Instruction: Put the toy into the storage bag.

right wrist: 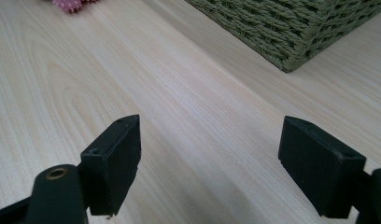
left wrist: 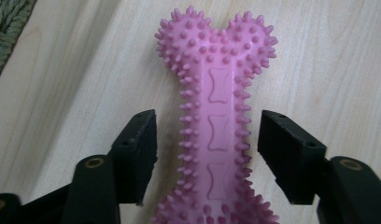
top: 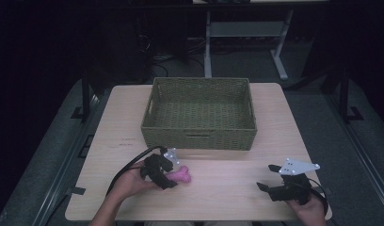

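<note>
Two jaws, left gripper: the left gripper (left wrist: 208,154) stood half-open astride the shaft of the pink bone toy (left wrist: 216,116); a thin gap showed on each side between the black pads and the spikes, so nothing was clamped.
Jaw shape: blocky black pads, flat-faced, on black arms with brass-coloured rivets, rising from the bottom edge of the left gripper view.
Toy shape: a rubbery-looking bone, two rounded lobes at the top of the frame, covered in short blunt nubs, with three small bone outlines pressed into its smooth flat centre strip.
Toy place: flat on the table, lower centre-left of the high view, below the basket's front wall; toy (top: 180,176).
Right gripper: the right gripper (right wrist: 209,163) had its jaws spread wide over bare wood, with nothing between them; it sat at the lower right of the high view (top: 271,177).
Table: pale wood-grain top (top: 237,179), rectangular with rounded corners.
Basket: olive-green woven basket (top: 199,136), rectangular, with a slot handle in its front wall, at the upper centre of the table.
Hands: one hand (top: 129,183) held the left gripper, from which a black cable trailed.
</note>
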### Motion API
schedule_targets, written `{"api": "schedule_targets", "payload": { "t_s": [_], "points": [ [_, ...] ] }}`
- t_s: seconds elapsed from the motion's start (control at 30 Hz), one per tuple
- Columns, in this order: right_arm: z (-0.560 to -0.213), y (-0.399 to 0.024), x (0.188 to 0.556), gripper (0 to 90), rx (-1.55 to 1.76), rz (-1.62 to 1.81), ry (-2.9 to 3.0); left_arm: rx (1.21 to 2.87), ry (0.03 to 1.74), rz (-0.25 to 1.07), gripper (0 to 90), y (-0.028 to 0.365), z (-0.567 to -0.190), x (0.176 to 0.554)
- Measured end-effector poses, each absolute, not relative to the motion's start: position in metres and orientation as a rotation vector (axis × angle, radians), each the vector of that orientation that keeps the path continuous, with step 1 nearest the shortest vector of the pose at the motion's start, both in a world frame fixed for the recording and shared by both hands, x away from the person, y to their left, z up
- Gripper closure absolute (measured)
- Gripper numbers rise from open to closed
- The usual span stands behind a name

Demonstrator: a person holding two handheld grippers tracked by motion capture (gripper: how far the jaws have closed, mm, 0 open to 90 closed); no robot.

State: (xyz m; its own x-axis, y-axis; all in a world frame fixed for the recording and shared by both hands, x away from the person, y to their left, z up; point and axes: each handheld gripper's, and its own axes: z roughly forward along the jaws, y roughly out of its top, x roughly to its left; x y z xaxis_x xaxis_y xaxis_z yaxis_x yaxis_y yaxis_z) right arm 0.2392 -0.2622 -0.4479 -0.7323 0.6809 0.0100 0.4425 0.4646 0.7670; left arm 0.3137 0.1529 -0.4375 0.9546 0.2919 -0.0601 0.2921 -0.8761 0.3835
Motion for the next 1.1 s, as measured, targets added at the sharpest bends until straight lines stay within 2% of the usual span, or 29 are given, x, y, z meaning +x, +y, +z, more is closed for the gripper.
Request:
{"api": "schedule_targets", "payload": {
  "t_s": [0.67, 1.1],
  "points": [
    [-0.4465, -0.2639, 0.2387, 21.0, 0.946, 1.142, 2.405, 2.734, 0.374, 0.019, 56.5, 0.1496, -0.4391, 0.3111],
    [-0.4466, -0.2639, 0.2387, 20.9, 0.954, 1.148, 2.406, 2.763, 0.339, 0.043, 58.9, 0.1447, -0.4359, 0.3092]
  ]
}}
